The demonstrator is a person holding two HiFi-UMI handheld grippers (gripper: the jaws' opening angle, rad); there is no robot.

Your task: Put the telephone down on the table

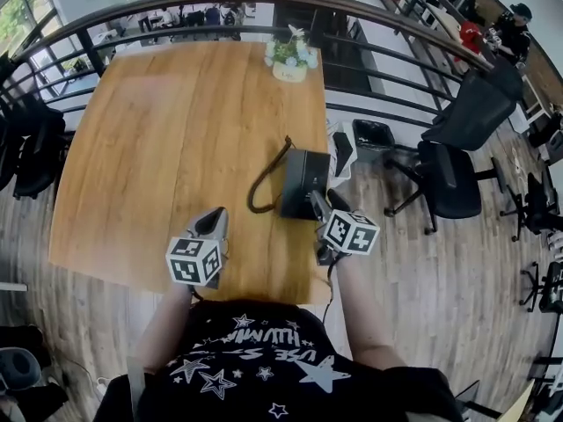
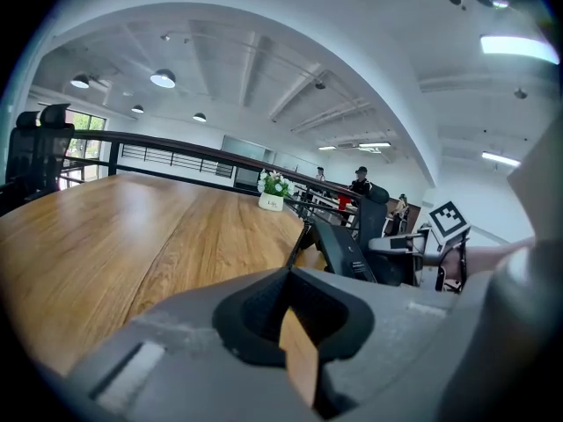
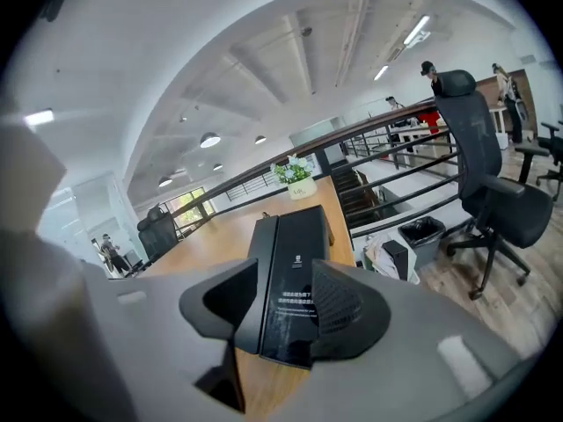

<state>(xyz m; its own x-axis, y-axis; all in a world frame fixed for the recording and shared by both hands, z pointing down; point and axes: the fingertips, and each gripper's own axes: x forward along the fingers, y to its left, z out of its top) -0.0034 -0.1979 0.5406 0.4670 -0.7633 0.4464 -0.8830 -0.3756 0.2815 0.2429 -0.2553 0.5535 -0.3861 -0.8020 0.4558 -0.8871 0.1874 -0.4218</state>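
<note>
Two grippers, one on the phone

Both grippers hovered over the near end of the table [image 1: 167,130]. The right gripper [image 1: 321,205] had its jaws closed against the two long sides of the phone [image 1: 303,178]. It gripped the end of the black slab nearest the tool, and the rest of the phone stretched straight ahead of the jaws. The phone lay on the wood by the table's right edge; whether its gripped end was raised off the surface could not be told. A dark cord [image 1: 261,187] looped from the phone's far end round to the left of the jaws and lay on the table. Well ahead of the tool, beyond the phone, a small potted plant [image 1: 290,58] stood at the far edge. A black chair [image 1: 453,178] stood on the floor off to the tool's right.

The left gripper [image 1: 211,225] was well apart from the phone, which sat ahead and to its right. Its jaws were drawn almost together with nothing between them, only a sliver of wood showing through the gap.
</note>
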